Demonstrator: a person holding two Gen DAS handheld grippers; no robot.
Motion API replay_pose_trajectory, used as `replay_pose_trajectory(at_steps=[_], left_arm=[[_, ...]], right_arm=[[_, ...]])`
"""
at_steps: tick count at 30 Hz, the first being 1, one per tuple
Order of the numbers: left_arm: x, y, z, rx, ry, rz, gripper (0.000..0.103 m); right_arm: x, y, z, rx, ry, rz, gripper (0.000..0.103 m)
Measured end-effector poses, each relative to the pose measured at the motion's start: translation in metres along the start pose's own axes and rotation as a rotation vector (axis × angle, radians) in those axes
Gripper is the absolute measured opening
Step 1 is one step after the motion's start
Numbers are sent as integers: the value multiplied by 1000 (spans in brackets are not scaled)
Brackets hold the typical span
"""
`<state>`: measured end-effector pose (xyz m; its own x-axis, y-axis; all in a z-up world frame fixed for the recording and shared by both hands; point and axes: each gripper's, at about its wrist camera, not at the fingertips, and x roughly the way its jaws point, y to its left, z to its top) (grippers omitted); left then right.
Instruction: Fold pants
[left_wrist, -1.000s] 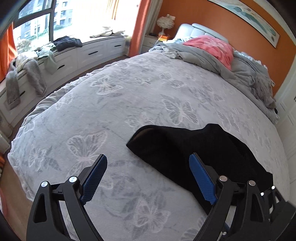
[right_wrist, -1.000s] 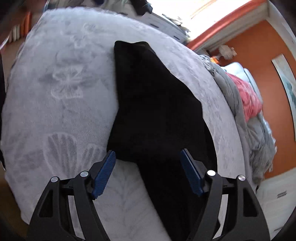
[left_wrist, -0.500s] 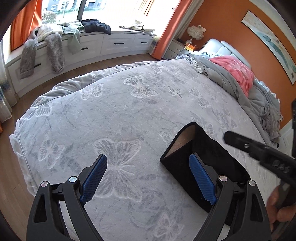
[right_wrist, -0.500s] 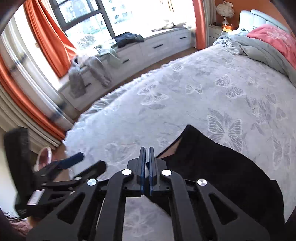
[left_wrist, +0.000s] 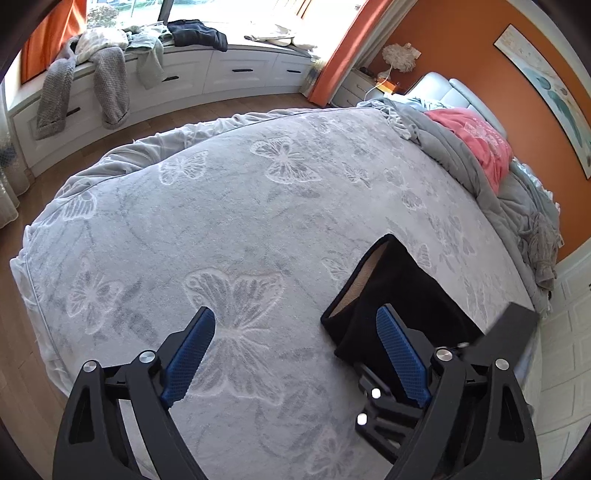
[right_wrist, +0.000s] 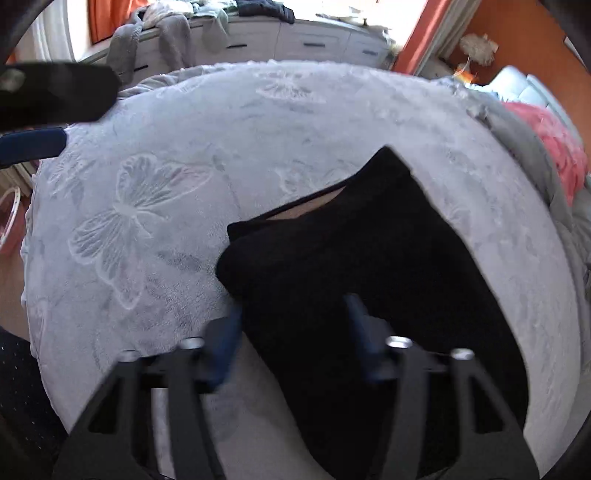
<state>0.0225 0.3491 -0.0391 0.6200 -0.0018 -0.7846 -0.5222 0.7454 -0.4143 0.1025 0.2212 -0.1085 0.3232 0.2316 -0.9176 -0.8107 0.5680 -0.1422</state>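
Bed (left_wrist: 229, 206): covered by a grey butterfly blanket.
Pants (right_wrist: 369, 266): black, laid folded on it.
Left claw (left_wrist: 295, 354): held wide open, empty.
Right claw (right_wrist: 293, 332): blurred, apparently parted and just opening over the pants.

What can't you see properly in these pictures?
- Right wrist view: blur smears the right gripper; its jaws have just been opening, the edge of the pants between them; touching or not, unclear.
- Same view: the pants' near end runs off the bottom edge.
- Left wrist view: the left gripper hides part of the pants with one finger.
- Left wrist view: the lens rim cuts the wall picture.
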Motion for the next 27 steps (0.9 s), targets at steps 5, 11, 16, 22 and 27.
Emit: replay_pose_trajectory(at_steps=[5,11,16,22,27], left_arm=[[-13,24,7,-80,-50,0,87],[-11,23,9,-79,-28,-31,87],[-17,8,5,10,-60,0,87],[-23,14,7,-30,-77,-14,87],[-33,-1,4,-3,-98,-109,87]], right_arm=[[-38,-46,17,317,-173,140,7],[1,-32,7,294,-75,128,38],[-14,-9,1,199,-139,18,88],[31,7,6,156,-91,-99,62],[-32,-79,-3,520,-201,127,13]])
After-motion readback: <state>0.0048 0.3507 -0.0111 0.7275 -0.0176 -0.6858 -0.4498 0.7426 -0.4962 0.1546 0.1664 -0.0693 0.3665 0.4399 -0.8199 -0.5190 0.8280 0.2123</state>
